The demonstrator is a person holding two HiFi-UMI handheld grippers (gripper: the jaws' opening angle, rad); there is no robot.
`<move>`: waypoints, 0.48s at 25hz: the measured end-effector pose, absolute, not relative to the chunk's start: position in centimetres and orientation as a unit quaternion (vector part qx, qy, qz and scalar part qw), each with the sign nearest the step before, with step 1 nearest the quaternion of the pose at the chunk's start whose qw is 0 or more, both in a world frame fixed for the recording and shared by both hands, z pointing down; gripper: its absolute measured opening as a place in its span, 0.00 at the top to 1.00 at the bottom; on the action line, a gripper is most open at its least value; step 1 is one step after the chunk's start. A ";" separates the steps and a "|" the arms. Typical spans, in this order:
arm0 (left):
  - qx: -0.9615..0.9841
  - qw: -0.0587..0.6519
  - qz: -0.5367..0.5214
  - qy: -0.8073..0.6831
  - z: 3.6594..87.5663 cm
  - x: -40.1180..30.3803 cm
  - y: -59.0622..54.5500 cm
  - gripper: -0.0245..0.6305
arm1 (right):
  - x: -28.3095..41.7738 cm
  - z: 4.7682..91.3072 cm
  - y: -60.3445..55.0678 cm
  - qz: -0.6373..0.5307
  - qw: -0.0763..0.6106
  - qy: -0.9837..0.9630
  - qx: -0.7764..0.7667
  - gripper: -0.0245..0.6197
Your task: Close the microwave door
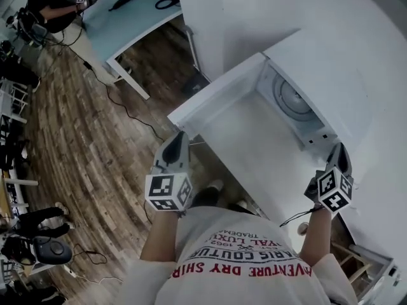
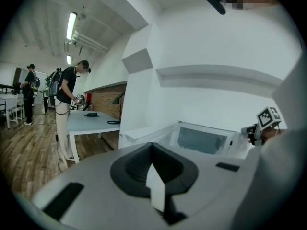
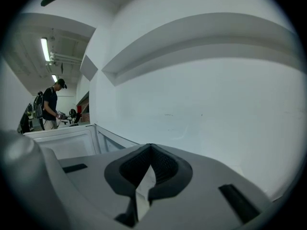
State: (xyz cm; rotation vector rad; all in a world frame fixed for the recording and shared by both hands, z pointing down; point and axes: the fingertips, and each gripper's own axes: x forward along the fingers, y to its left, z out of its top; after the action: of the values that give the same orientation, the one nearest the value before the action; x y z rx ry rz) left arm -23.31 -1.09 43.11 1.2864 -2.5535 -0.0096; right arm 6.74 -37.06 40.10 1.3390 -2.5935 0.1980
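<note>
The white microwave (image 1: pixel 299 100) stands open, and its round turntable (image 1: pixel 291 97) shows inside the cavity. Its door (image 1: pixel 248 145) swings out wide toward me. My left gripper (image 1: pixel 177 142) hovers by the door's outer free edge, jaws shut on nothing. My right gripper (image 1: pixel 339 151) is at the microwave's right front corner, also shut and empty. In the left gripper view the shut jaws (image 2: pixel 153 146) point at the open cavity (image 2: pixel 200 140) and the door (image 2: pixel 144 131). In the right gripper view the jaws (image 3: pixel 149 148) face a white wall, with the door (image 3: pixel 62 140) at left.
A light blue table (image 1: pixel 130 8) with dark items stands at the back left over the wood floor (image 1: pixel 82 138). A person (image 2: pixel 67 104) stands by that table. White cabinet surfaces (image 1: pixel 356 49) surround the microwave. Chairs (image 1: pixel 38 246) and cables sit at the left.
</note>
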 end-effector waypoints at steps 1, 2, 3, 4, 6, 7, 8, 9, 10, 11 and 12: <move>0.437 0.142 -0.004 -0.888 43.3 -24.0 -0.3 0.97 | 6.7 40.1 -37.0 0.065 0.111 -0.880 0.458 0.95; 0.430 0.142 -0.005 -0.892 43.5 -24.8 0.3 0.97 | 6.6 40.1 -36.9 0.064 0.114 -0.878 0.460 0.95; 0.422 0.143 -0.004 -0.895 43.8 -25.5 0.9 0.97 | 6.6 40.1 -36.8 0.064 0.116 -0.877 0.462 0.95; 0.416 0.144 -0.004 -0.898 44.1 -26.3 1.4 0.97 | 6.6 40.1 -36.8 0.063 0.116 -0.876 0.464 0.95; 0.404 0.149 0.000 -0.903 45.0 -27.7 2.1 0.97 | 6.6 40.0 -36.7 0.061 0.117 -0.873 0.469 0.95; 0.399 0.153 0.003 -0.904 45.4 -28.4 2.3 0.97 | 6.6 40.0 -36.7 0.061 0.117 -0.873 0.470 0.95; 0.395 0.158 0.005 -0.905 45.8 -29.1 2.5 0.97 | 6.6 40.1 -36.7 0.061 0.116 -0.872 0.471 0.95; 0.393 0.161 0.007 -0.905 46.1 -29.7 2.6 0.97 | 6.6 40.1 -36.7 0.062 0.116 -0.872 0.472 0.95; 0.393 0.163 0.007 -0.905 46.3 -30.2 2.5 0.97 | 6.6 40.2 -36.8 0.063 0.115 -0.872 0.472 0.95; 0.394 0.164 0.007 -0.904 46.5 -30.8 2.3 0.97 | 6.6 40.2 -36.8 0.064 0.115 -0.871 0.473 0.95; 0.395 0.166 0.006 -0.903 46.6 -31.2 2.0 0.97 | 6.6 40.2 -36.8 0.064 0.114 -0.871 0.473 0.95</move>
State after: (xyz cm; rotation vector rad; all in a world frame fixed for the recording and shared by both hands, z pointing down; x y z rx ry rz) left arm -31.22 2.00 46.61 1.1263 -2.5725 0.0163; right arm 6.64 -36.81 40.18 1.3886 -2.5550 0.1875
